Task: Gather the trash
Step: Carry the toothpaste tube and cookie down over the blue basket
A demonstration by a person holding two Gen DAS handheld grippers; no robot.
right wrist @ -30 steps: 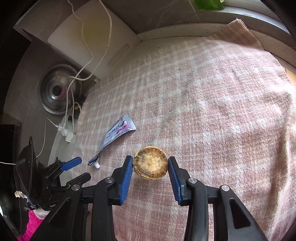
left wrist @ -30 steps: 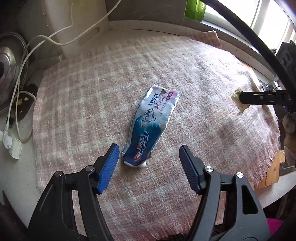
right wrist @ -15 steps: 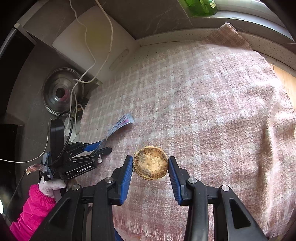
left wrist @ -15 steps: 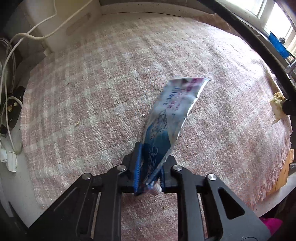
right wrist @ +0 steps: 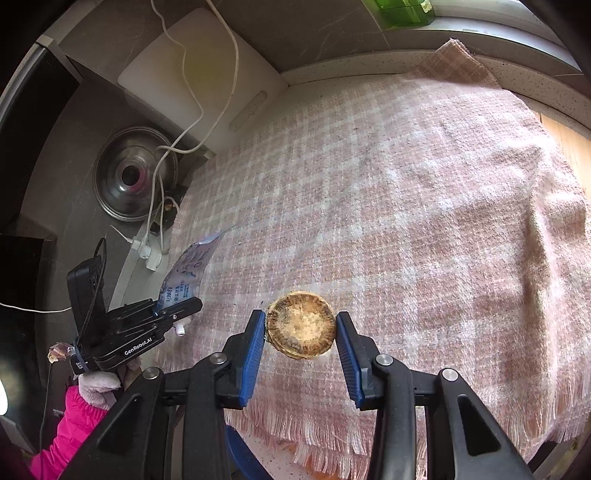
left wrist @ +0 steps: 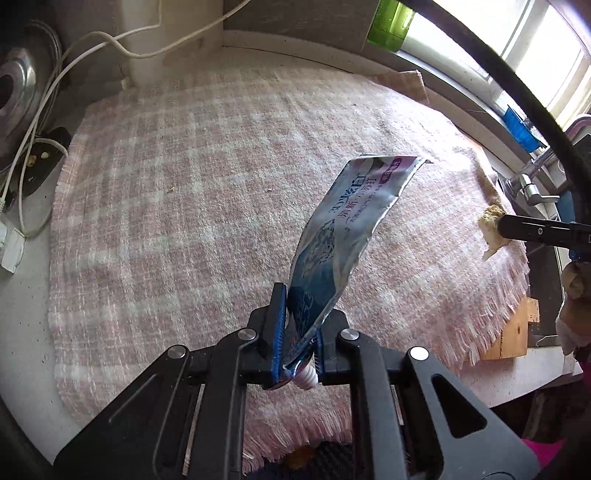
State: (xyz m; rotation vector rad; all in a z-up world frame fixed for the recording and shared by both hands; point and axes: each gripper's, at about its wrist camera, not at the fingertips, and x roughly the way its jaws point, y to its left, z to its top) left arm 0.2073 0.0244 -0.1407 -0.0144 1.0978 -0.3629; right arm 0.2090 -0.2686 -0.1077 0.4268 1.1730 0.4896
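Left tool (left wrist: 300, 345): clenched on the neck end of the tube (left wrist: 343, 229), which sticks up ahead of it, clear of the cloth (left wrist: 184, 206).
Right tool (right wrist: 300, 334): clamped on a round brown scrap (right wrist: 301, 328), lifted off the cloth.
Progress: both pieces picked up; dropping them remains.
Containers: no bin clearly visible.
Desk (left wrist: 22, 280): shows beyond the cloth's left edge.

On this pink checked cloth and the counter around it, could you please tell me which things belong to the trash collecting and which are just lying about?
Belonging to the job:
- toothpaste tube, pinched in the left claw
- brown round scrap, clamped in the right claw

Just lying about:
- checked cloth
- steel lid
- white cable
- cutting board
- green container
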